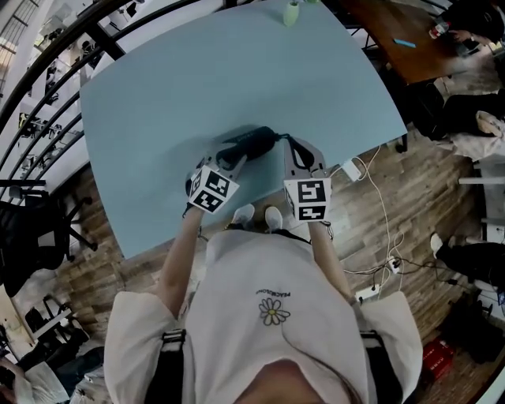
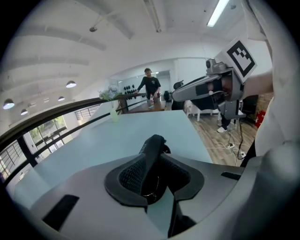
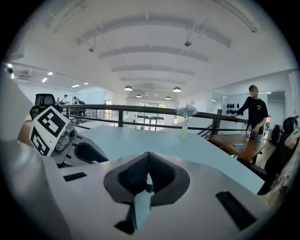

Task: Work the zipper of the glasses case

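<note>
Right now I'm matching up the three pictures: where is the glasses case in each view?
Head view: the glasses case lies mid-picture on the table, toward its near edge.
Left gripper view: the case at centre, one end between the jaws.
Right gripper view: body not seen; only a small dark bit, likely its zipper pull, in the shut jaws.
Shared landmark: the pale green vase at the table's far edge.
</note>
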